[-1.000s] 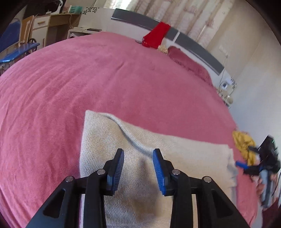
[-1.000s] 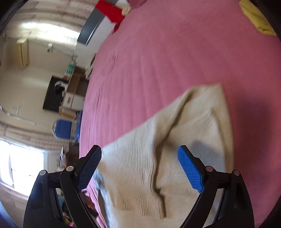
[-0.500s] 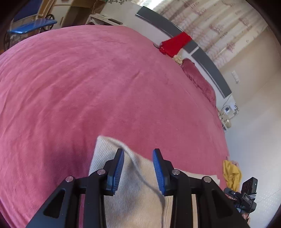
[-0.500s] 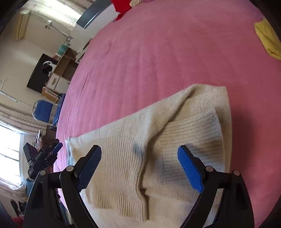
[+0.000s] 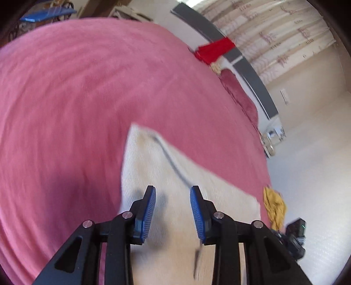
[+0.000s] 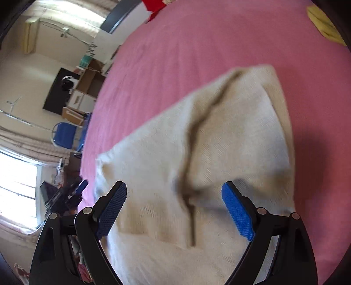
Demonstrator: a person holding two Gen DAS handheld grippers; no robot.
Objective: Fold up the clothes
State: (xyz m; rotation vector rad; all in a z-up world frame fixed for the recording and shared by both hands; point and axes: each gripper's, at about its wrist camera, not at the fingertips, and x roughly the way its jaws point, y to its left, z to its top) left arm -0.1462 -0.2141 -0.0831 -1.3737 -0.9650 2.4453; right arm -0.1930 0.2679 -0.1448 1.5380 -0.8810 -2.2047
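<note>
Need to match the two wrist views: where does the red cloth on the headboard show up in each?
Left wrist: the red cloth sits upper right of centre, draped over the grey headboard beyond the pink bedspread.
Right wrist: only a piece of the red cloth shows, cut off by the top edge, left of centre.
Shared landmark: the cream knitted sweater, lying in front of the fingers in both views.

cream knitted garment (image 5: 153, 175): motion-blurred in both views, near part cut by bottom edge, weave unreadable
pink fleece bed cover (image 5: 65, 98): smeared in left view
yellow cloth (image 6: 324, 24): cropped at lens rim
dark device (image 5: 295, 239): type unclear
</note>
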